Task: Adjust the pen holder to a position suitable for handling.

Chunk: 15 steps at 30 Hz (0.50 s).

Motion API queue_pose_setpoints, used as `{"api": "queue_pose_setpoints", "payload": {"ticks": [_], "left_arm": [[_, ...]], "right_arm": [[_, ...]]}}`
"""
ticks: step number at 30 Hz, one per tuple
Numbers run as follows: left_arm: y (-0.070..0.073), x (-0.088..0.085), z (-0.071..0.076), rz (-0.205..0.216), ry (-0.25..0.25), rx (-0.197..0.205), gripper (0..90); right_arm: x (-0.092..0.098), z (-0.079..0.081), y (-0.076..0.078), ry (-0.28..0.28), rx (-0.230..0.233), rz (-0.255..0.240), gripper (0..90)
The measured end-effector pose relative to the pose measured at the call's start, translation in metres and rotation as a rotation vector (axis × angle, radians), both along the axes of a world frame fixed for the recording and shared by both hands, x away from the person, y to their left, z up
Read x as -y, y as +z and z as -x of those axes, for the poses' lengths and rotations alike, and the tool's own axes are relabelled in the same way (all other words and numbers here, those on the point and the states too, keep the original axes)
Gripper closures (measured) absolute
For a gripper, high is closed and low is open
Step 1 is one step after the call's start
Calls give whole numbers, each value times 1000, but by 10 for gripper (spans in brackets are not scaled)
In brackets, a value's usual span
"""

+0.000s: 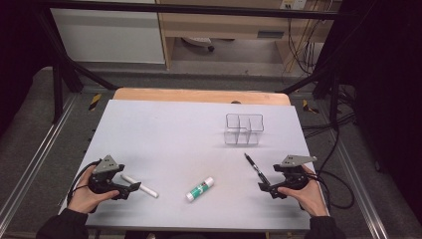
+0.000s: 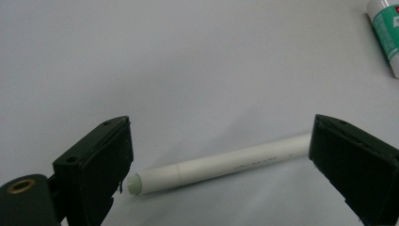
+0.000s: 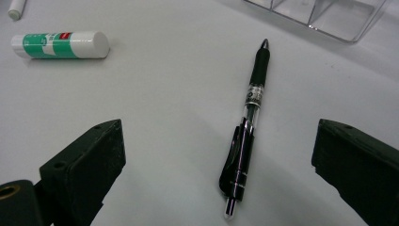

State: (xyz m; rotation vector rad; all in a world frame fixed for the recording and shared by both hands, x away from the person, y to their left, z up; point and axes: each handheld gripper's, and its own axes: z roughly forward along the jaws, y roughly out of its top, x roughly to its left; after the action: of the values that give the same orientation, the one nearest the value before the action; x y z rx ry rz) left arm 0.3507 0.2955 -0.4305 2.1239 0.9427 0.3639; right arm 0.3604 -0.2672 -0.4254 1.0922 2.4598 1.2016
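Left gripper (image 2: 221, 169): jaws wide apart, white marker (image 2: 221, 164) lying lengthwise between them on the table. Right gripper (image 3: 219, 165): likewise spread, straddling black pen (image 3: 244, 141). Likely step: pick-up; each jaw pair would do best to turn across its barrel before closing. Glue stick (image 1: 199, 189) near centre. Clear organizer (image 1: 243, 129) far right. Pale table (image 1: 164, 134); beyond, grey floor, cabinet, cables.

A plain white plastic marker (image 2: 221, 165) is lying at lower left on the pale grey table top (image 1: 169, 134), a green-and-white glue stick with a small red patch (image 3: 59, 45) is showing at lower centre, and a black clear-barrelled pen (image 3: 247, 136) is sitting at lower right below a clear plastic divided organiser (image 1: 244, 129).
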Motion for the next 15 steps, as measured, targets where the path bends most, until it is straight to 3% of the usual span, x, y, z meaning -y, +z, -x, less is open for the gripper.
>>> {"api": "queue_pose_setpoints", "payload": {"ticks": [13, 15], "left_arm": [[-4, -1, 1, -1, 12, 1, 69], [-4, -1, 2, 1, 13, 1, 70]], "right_arm": [[-8, -2, 10, 43, 30, 28, 25], [-11, -4, 12, 28, 40, 32, 31]]}}
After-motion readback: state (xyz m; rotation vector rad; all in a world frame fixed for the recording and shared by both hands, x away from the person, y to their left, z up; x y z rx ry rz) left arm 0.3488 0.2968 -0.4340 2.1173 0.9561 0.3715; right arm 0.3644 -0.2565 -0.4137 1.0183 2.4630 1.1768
